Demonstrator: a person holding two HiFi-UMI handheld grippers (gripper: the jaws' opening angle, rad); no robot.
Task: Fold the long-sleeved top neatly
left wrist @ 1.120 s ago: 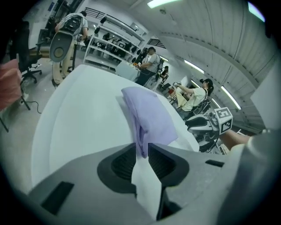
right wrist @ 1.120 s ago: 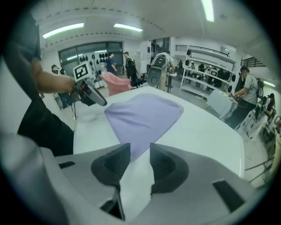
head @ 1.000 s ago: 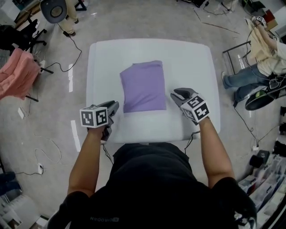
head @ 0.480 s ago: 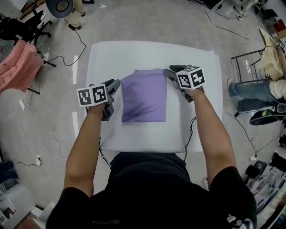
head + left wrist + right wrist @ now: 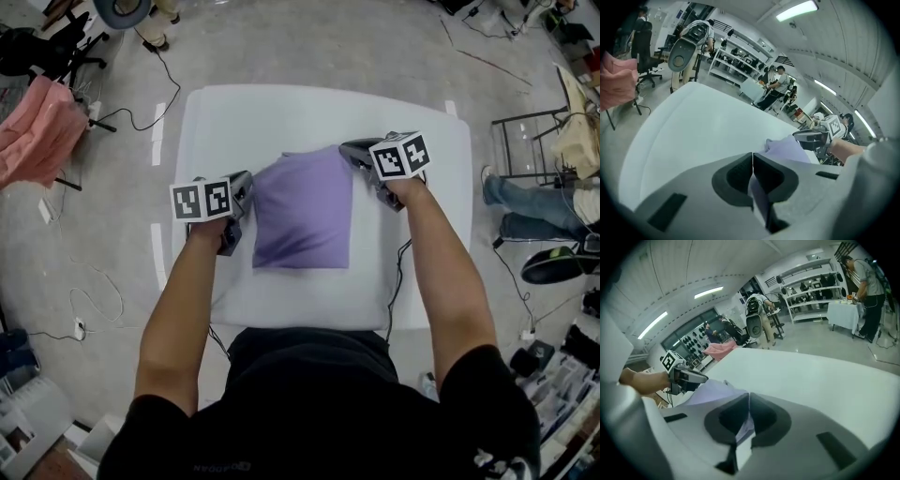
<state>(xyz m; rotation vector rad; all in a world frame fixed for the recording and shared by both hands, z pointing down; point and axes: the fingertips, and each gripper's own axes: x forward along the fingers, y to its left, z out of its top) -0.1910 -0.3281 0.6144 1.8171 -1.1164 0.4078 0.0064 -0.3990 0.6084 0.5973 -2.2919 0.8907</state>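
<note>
A purple long-sleeved top (image 5: 303, 211), folded into a rectangle, lies in the middle of the white table (image 5: 281, 112). My left gripper (image 5: 246, 184) is at the top's left edge near its far corner. Its jaws have just been closing and are shut on a fold of the purple cloth (image 5: 758, 199). My right gripper (image 5: 351, 150) is at the far right corner, its jaws also just closed, shut on the cloth (image 5: 744, 430). The far edge of the top (image 5: 785, 146) is slightly raised and rumpled. Each gripper view shows the other gripper across the top (image 5: 710, 391).
A pink garment (image 5: 37, 131) hangs on a stand left of the table. Cables (image 5: 141, 112) trail over the floor. A seated person (image 5: 534, 202) and a metal frame (image 5: 525, 141) are at the right. Shelving and people stand farther off (image 5: 811, 282).
Both grippers have moved away from me, from the near corners up to the top's far corners, and gone from open to shut on the cloth. The far edge has lifted slightly.
</note>
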